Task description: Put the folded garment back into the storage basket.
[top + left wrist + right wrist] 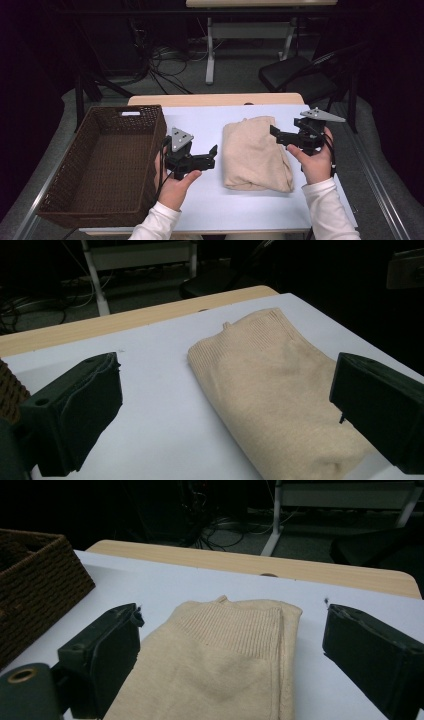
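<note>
On the white worktop [200,210], a folded beige sweater [256,152] lies flat near the middle, with a brown woven basket [55,200] standing at the left edge, well apart from it and holding nothing that can be seen. The left hand-held gripper [214,152] hovers just beside the sweater's left edge, its jaws spread wide with nothing between them; in the left gripper view the sweater [280,385] lies ahead of the open jaws, untouched. The right hand-held gripper [274,133] sits at the sweater's upper right edge, jaws likewise released, and in the right gripper view the knit [225,665] lies between and below them without either pad pressing on it. Judging from this, the garment looks already folded, and the lifting has not begun: both grippers have yet to close on the sweater. What seems left is to grasp it from both sides and carry it across into the basket.
</note>
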`<state>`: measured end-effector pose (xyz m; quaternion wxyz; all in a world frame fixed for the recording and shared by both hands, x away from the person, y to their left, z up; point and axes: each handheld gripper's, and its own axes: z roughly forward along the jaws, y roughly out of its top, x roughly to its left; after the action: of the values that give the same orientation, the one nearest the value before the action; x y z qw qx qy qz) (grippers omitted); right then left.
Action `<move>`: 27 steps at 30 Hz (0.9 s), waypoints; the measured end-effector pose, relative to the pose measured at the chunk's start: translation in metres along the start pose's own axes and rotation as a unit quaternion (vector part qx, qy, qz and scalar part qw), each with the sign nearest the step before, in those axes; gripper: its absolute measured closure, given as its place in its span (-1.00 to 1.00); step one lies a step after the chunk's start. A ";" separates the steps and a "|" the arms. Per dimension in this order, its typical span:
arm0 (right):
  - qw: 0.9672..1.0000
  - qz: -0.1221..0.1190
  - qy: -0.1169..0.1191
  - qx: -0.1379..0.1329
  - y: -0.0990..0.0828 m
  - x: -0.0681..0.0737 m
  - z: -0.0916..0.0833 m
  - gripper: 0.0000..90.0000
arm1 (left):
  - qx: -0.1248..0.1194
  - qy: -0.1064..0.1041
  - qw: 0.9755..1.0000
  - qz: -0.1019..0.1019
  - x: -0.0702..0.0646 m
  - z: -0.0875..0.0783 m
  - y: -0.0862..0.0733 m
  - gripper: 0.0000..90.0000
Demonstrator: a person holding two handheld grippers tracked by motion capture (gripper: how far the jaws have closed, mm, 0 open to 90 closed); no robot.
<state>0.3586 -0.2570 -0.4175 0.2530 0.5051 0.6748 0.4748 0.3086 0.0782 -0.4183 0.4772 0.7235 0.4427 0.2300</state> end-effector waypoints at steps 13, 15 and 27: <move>1.000 0.024 -0.009 0.008 -0.014 -0.016 0.006 -0.81 | 0.044 -0.011 0.998 -0.031 -0.009 0.040 0.008 -0.99; 1.000 0.028 -0.012 0.007 -0.016 -0.018 0.006 -0.81 | 0.047 -0.015 0.998 -0.036 -0.010 0.046 0.010 -0.99; 0.999 0.041 -0.017 0.019 -0.027 -0.029 0.012 -0.81 | 0.070 -0.003 0.997 -0.045 -0.010 0.085 0.009 -0.99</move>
<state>0.3669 -0.2807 -0.4505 0.2352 0.5454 0.6580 0.4628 0.3717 0.0271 -0.4469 0.4361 0.7353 0.4886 0.1747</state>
